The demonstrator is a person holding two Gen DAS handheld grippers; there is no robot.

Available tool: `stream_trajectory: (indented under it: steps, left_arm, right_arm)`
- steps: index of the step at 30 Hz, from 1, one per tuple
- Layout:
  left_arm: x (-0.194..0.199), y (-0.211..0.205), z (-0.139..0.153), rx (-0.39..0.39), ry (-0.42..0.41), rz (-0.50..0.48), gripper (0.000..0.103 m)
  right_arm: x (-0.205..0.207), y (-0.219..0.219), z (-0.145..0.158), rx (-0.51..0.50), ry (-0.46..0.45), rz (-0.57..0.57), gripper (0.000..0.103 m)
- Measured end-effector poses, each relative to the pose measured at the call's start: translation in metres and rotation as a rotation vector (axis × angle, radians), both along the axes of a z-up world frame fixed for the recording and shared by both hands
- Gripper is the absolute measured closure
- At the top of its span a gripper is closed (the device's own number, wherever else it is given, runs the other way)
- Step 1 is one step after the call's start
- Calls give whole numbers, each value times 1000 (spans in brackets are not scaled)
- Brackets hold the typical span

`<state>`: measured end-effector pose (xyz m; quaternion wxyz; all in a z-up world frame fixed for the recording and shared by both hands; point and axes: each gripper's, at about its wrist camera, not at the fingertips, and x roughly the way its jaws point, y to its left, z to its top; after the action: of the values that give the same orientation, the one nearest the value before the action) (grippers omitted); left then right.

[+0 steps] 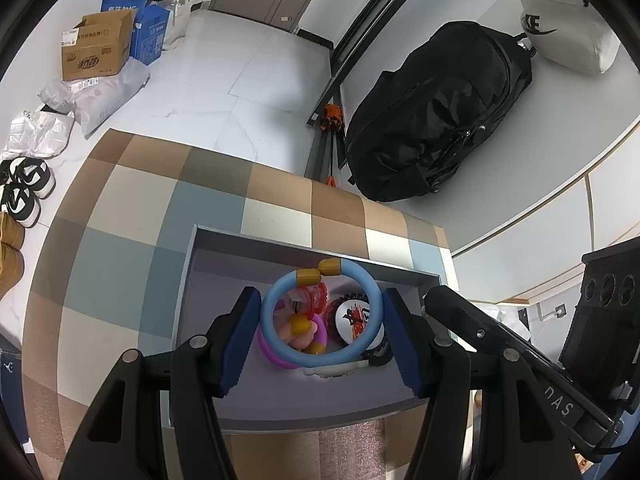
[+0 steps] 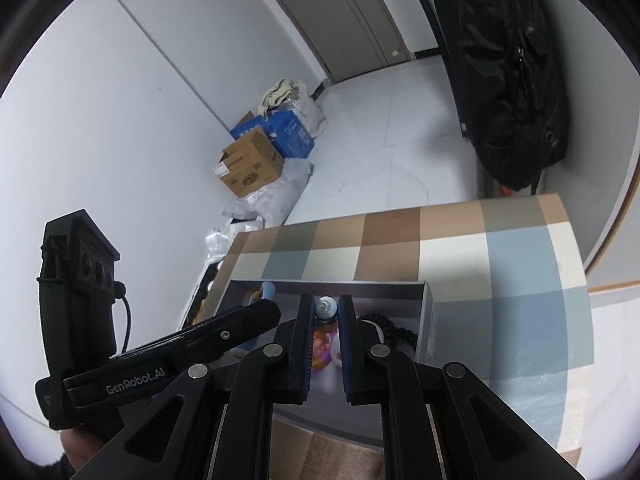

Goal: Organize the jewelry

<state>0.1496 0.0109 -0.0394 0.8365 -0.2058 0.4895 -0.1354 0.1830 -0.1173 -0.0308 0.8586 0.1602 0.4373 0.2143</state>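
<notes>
Left gripper (image 1: 322,334) spread wide over a grey tray (image 1: 188,280) on a checked cloth (image 1: 132,216). Blue bangle (image 1: 320,312) with tan caps squarely between the blue pads (image 1: 236,344), tilted up toward the far wall; touching either pad or not, cannot tell. Inside and under the bangle: a pink ring (image 1: 272,354), a red coil (image 1: 316,294), an orange and pink trinket (image 1: 300,330), a round badge (image 1: 354,316) with a red figure, a black braided band (image 1: 380,354) at the right pad. All heaped together near the tray's middle, touching one another.

Right gripper (image 2: 325,350) narrowed to a slim gap, tips just above the same tray (image 2: 424,312). Small silver-topped bottle (image 2: 326,308) at the tips, between them; gripped or merely seen through the gap, cannot tell. Pink and yellow trinkets (image 2: 322,350) visible through the gap below. Black band (image 2: 394,330) right of the right finger; blue bangle's edge (image 2: 269,290) left, past the other gripper's body.

On the floor behind: cardboard box (image 1: 98,46), black bag (image 1: 440,112).
</notes>
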Motion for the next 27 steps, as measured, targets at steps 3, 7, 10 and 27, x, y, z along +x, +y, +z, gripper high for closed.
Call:
stream_trajectory:
  steps: [3,7,10,27]
  left_arm:
    - [1,-3,-2,-1,9,-10,46]
    - [0,-4,-1,-16,8,-8,46]
    - [1,-1,-1,-42,25,3,37]
    - [-11,2,14,50,-61,56,27]
  right_arm:
    - [0,0,-2,-9,7,-3,90]
    - [0,0,-3,-24,6,-12,90]
    - [-3,-1,2,-13,-15,-12,89]
    - [-16,-16,15,-14,-76,-57,29]
